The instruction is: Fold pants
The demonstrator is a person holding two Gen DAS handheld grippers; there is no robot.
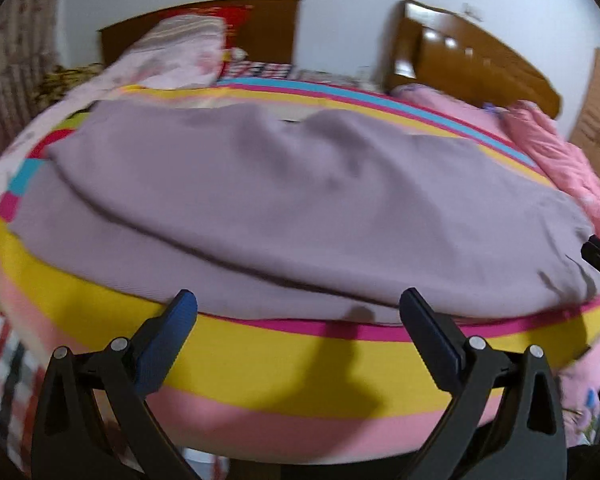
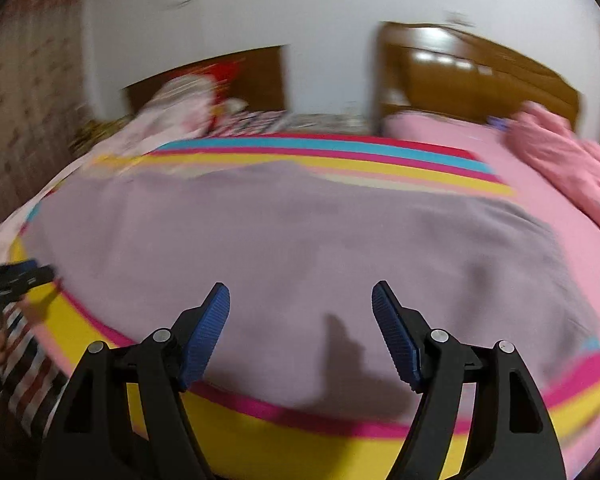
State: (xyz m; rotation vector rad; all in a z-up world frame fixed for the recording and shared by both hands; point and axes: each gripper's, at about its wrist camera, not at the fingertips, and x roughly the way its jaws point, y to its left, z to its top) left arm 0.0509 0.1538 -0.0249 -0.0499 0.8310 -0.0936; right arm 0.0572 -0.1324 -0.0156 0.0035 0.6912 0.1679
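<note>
mauve pants (image 1: 300, 200) folded flat on striped bedspread (image 1: 284, 364), left tongs (image 1: 298, 300) and right tongs (image 2: 301, 294) spread, empty

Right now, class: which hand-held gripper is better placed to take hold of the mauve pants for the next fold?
Probably right. The right hand-held gripper hangs open directly over the mauve fabric pants; the left hand-held gripper is open too, but only at their near edge.

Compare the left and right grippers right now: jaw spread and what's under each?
The left gripper has its jaws spread wider than the right gripper. The left one sits at the near edge of the purple pants, over the yellow stripe of the striped bedspread; the right one is over the pants fabric itself. Both are open, empty, with blue pads.
</note>
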